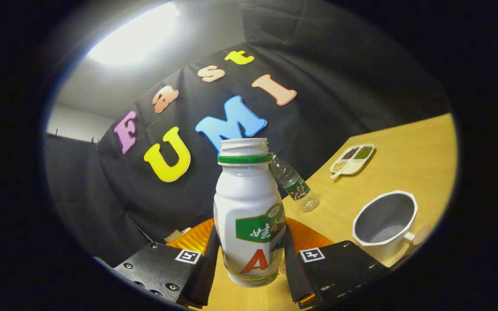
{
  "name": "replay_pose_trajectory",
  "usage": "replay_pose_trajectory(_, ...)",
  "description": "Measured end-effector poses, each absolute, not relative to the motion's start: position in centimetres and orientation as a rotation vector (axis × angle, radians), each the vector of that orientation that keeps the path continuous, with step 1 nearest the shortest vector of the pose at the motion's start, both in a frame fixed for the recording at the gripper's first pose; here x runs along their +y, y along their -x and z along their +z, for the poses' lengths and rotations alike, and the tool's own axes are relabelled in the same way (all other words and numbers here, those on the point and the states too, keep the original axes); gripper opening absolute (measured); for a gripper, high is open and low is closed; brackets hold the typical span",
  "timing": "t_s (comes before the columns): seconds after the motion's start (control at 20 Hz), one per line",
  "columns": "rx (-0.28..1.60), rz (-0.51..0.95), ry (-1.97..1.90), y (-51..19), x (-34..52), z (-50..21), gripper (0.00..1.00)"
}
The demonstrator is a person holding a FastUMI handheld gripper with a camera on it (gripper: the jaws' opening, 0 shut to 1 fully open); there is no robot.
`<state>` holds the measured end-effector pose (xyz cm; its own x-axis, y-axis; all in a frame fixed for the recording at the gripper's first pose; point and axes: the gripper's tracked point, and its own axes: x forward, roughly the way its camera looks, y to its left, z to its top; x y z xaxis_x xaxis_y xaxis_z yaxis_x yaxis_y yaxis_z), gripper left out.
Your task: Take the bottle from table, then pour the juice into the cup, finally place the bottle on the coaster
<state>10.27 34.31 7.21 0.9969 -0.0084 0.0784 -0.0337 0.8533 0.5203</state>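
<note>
A white juice bottle (249, 207) with a green neck ring and no cap stands between my fingers, and my gripper (249, 263) is shut on its lower body. Both fingers press its sides. The bottle looks raised a little above the wooden table (404, 172), and the whole scene is tilted. An orange round coaster (309, 237) lies just behind the bottle, partly hidden by it. A white cup (385, 224) with a grey inside and a handle stands to the right, beyond my right finger.
A clear plastic water bottle (294, 183) with a green label stands behind the juice bottle. A white divided dish (352, 159) holding seeds lies farther back on the table. The booth's black cloth wall rises behind the table.
</note>
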Motion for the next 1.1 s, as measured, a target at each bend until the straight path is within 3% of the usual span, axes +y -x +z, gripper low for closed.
replay_pose_trajectory(0.55,0.008,-0.059,0.028,-15.2,35.7,5.1,0.68)
replay_pose_trajectory(1.1,0.072,-0.058,0.032,-18.0,35.8,1.2,0.69)
